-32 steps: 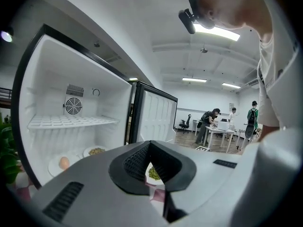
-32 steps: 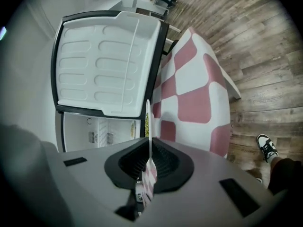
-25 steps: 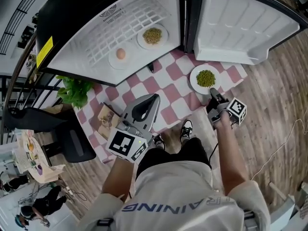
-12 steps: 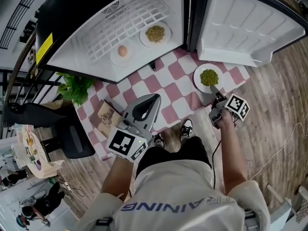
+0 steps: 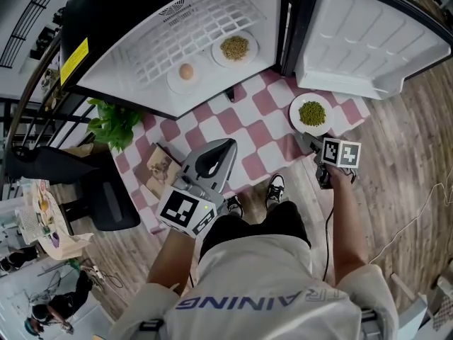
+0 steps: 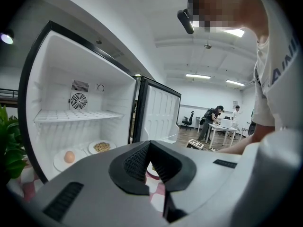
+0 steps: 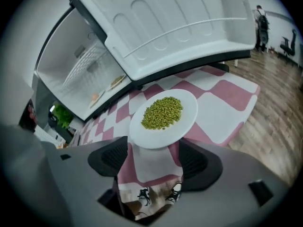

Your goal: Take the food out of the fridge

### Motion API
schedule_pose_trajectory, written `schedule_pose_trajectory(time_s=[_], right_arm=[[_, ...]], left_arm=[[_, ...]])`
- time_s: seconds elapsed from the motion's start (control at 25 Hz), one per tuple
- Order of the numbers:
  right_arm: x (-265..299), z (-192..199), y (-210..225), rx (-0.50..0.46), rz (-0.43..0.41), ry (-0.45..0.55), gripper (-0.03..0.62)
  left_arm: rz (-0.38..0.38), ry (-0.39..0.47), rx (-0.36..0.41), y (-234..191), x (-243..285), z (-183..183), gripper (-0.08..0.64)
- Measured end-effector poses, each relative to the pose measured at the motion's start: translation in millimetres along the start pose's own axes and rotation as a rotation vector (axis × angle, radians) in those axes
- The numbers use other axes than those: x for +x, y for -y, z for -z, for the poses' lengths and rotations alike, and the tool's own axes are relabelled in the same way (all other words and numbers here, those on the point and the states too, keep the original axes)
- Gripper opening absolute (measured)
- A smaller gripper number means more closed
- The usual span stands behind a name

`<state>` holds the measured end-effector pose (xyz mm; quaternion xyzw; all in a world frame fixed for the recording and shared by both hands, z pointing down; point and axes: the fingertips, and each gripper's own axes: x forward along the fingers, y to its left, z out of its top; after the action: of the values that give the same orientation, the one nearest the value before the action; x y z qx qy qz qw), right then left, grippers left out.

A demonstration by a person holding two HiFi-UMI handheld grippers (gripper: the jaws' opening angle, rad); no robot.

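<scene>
A white plate of green peas (image 5: pixel 312 113) (image 7: pixel 163 115) lies on the pink checkered mat (image 5: pixel 241 129) in front of the open fridge (image 5: pixel 170 41). My right gripper (image 5: pixel 316 147) (image 7: pixel 154 157) stands just behind the plate's near rim. Its jaws have just been opening, and the rim sits at their mouth with no pad pressing on it. Inside the fridge rest a plate with an egg (image 5: pixel 186 71) (image 6: pixel 69 157) and a plate of grain (image 5: pixel 234 48) (image 6: pixel 101 147). My left gripper (image 5: pixel 226 146) (image 6: pixel 149 145) hovers shut and empty, facing the fridge.
The fridge door (image 5: pixel 361 41) swings open to the right above the peas plate. A potted plant (image 5: pixel 113 126) and a black chair (image 5: pixel 106 204) stand left of the mat. A small booklet (image 5: pixel 161 168) lies on the mat's left edge. My shoes (image 5: pixel 274 188) are at its near edge.
The right gripper has let go of the peas plate's rim, rolled, and drawn back a little toward me. The plate stays on the mat. The left gripper has not moved.
</scene>
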<state>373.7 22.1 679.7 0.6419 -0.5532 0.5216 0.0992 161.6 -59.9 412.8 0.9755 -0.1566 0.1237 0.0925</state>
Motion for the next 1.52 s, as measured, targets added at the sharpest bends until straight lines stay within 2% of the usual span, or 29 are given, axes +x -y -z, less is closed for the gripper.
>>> schedule_pose_trajectory(time_s=[0.16,0.32,0.44,0.48,0.6,0.84,1.0,1.28,1.52], right_arm=[[1,7,7,-0.129,0.088,-0.051,0.328],[-3,15,13,-0.097,0.116,-0.060,0.327],[-11,18,2,-0.066,0.092,-0.040,0.325],[-16,14,-5,-0.060,0.079,-0.013,0.307],[-33,-10,-38,-0.066,0.032,0.118,0.037],[-81,-69,-142,-0.205,-0.144,0.376,0.021],[-118,-100,-208,-0.325,-0.212,0.508,0.020],[-170,-124,-304,-0.458,-0.303,0.631,0.020],[-182,-128,-357,-0.501,-0.413,0.681,0.020]], left_arm=[[-0.001,0.004,0.005,-2,-5,0,0.005],[-0.008,0.007,0.003,-5,-13,-1,0.005],[-0.016,0.011,0.000,-9,-23,-3,0.005],[-0.020,0.016,0.000,-11,-26,-4,0.005],[-0.040,0.045,-0.005,-19,-39,-14,0.005],[-0.073,0.109,-0.006,-33,-69,-33,0.005],[-0.095,0.159,-0.001,-42,-83,-45,0.005],[-0.151,0.228,0.026,-55,-118,-69,0.005],[-0.228,0.266,0.027,-73,-153,-77,0.005]])
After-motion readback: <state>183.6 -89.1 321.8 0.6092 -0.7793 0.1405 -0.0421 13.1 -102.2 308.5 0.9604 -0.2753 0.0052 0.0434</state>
